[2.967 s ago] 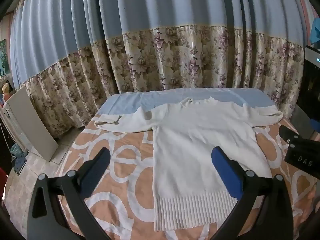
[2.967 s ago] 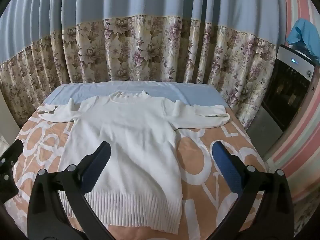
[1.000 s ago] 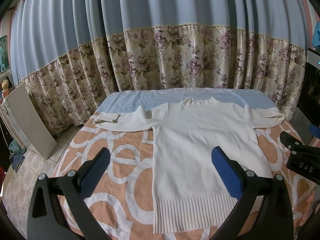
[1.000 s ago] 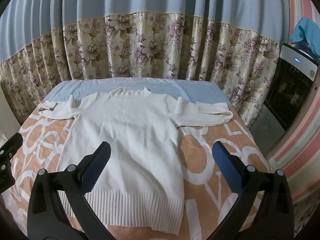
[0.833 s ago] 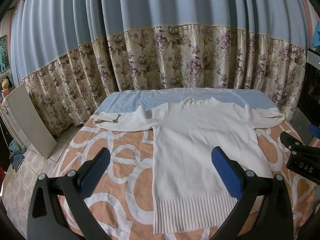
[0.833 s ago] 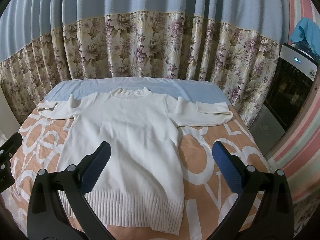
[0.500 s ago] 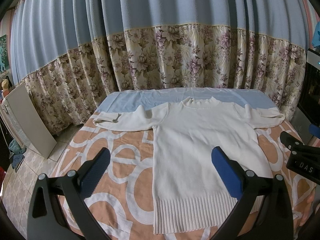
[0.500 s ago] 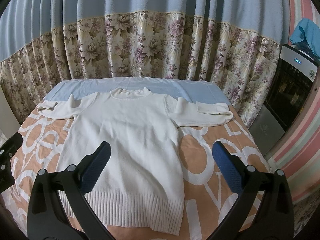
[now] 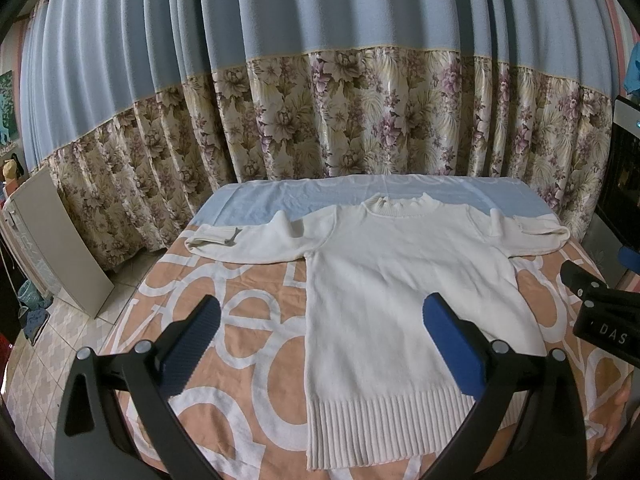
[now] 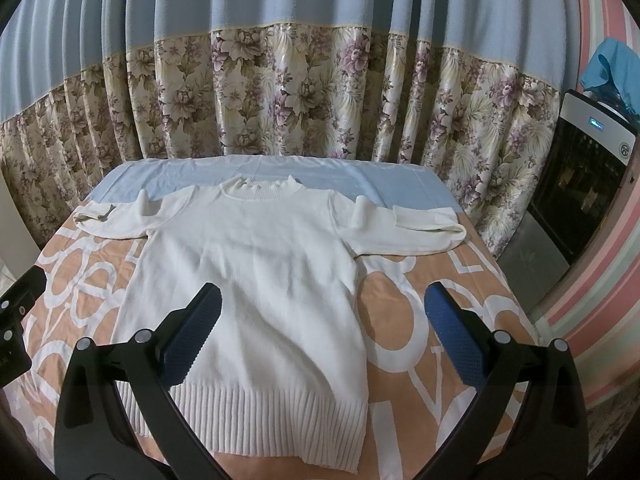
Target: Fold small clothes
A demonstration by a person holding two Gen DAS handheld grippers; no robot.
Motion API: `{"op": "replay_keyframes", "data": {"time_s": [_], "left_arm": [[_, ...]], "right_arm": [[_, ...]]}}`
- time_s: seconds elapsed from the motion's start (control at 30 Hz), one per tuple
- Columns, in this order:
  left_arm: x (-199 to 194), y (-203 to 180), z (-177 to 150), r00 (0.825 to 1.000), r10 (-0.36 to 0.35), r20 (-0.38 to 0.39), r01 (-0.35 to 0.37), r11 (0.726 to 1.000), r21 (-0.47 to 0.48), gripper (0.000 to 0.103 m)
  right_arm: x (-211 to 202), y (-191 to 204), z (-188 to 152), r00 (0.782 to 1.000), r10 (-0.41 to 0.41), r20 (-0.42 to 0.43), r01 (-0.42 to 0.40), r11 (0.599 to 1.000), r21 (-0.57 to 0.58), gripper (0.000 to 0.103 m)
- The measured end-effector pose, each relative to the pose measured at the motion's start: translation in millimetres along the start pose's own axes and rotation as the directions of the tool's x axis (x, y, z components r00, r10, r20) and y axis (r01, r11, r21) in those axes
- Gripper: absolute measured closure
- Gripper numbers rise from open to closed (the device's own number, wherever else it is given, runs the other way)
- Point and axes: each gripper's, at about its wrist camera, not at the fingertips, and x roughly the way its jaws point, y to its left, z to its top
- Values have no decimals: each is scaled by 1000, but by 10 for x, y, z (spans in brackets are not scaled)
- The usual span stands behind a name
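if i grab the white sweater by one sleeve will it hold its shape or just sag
The white sweater is soft knit, lying limp with small bumps at both shoulders, so it would likely sag and drape. Its ribbed hem probably stretches. Pushed, it would likely bunch on the bedspread.

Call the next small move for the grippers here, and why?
Probably lower the left gripper toward the left sleeve to start folding it in. The white sweater lies flat and unfolded on the bed, sleeves spread out, and both the left and the right gripper hover open above it, holding nothing.
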Motion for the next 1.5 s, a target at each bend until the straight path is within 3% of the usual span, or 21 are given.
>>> {"op": "replay_keyframes", "data": {"time_s": [0.33, 0.57, 0.83, 1.0, 1.17, 1.37, 1.43, 1.5], "left_arm": [[65, -20, -38, 1000, -3, -16, 3, 1000, 10, 2], [435, -148, -97, 998, -11, -68, 13, 999, 33, 2], [860, -337, 74, 999, -23, -46, 26, 998, 51, 2], [1127, -428, 291, 998, -60, -27, 61, 998, 33, 2], [1412, -654, 467, 997, -67, -44, 71, 992, 101, 2], [1878, -954, 600, 985, -139, -104, 151, 982, 114, 2], [2153, -1024, 646, 967, -175, -183, 194, 976, 95, 2], [2378, -1053, 683, 957, -196, -212, 214, 975, 64, 2]], "right_arm": [[163, -22, -74, 1000, -4, -18, 4, 1000, -3, 3], [433, -131, -87, 999, 13, -30, -13, 1000, -7, 3], [748, -330, 42, 999, 49, -20, -49, 999, -2, 3], [946, -413, 170, 999, 8, 41, -5, 997, -77, 3], [1187, -618, 318, 996, 0, 84, 11, 992, -129, 3], [1858, -1101, 604, 1000, 13, 26, -10, 993, -114, 3], [2084, -1205, 638, 1000, 17, 0, -17, 990, -139, 3], [2330, -1294, 632, 1000, 3, -24, -7, 984, -177, 3]]}}
